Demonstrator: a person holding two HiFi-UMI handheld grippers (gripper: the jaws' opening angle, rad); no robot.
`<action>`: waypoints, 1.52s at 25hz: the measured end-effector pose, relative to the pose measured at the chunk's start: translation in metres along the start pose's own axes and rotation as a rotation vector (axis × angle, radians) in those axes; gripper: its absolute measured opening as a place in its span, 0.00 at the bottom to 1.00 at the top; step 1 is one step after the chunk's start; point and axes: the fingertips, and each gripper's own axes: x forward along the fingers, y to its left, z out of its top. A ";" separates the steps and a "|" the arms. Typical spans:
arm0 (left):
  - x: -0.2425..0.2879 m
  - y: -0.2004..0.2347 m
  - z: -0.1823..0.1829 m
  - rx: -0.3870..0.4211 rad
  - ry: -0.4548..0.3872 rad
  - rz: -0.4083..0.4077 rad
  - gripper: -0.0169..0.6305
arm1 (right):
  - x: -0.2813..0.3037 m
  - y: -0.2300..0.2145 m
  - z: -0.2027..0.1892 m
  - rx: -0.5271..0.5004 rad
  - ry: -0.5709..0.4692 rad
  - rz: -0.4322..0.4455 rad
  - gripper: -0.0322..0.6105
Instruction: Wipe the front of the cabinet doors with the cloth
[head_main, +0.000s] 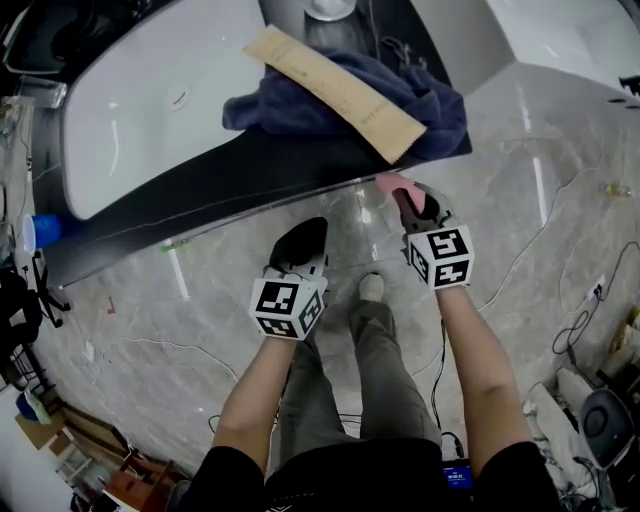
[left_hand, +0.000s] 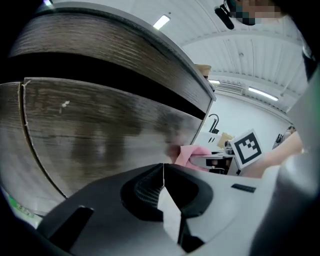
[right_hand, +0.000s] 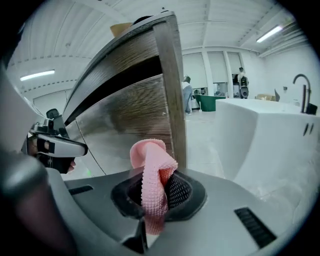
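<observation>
Grey marble floor (head_main: 540, 230), white basin (head_main: 150, 110) in dark countertop (head_main: 250, 180) upper left, cables (head_main: 590, 310) lower right, ceiling strip lights (right_hand: 37, 75).

The counter's (head_main: 200, 195) front edge overhangs the doors (left_hand: 100, 135), so the room in front of them is capped by that lip and the dark recess under it. The left gripper (left_hand: 162, 172), jaws together, faces an open stretch of door panel. The right gripper (head_main: 410, 200), clamped on the cloth (right_hand: 150, 175), sits at the cabinet's right corner post. Past that corner a strip of floor (right_hand: 200, 135) runs between the cabinet and a white unit (right_hand: 260, 135). Between the grippers the person's shoe (head_main: 371, 287) and legs take up the floor. A towel (head_main: 420, 110) and cardboard (head_main: 340, 90) lie near the front edge at the counter's right end. Cables (head_main: 575, 325) trail over the floor further right.
</observation>
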 end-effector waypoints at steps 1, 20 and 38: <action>0.002 -0.002 -0.001 0.001 0.001 0.000 0.04 | -0.002 -0.005 -0.001 0.012 -0.001 -0.008 0.12; -0.073 0.078 -0.015 -0.013 0.008 0.090 0.04 | 0.007 0.113 -0.024 0.058 0.039 0.104 0.12; -0.148 0.180 -0.048 -0.073 0.009 0.228 0.04 | 0.107 0.266 -0.039 -0.130 0.126 0.314 0.12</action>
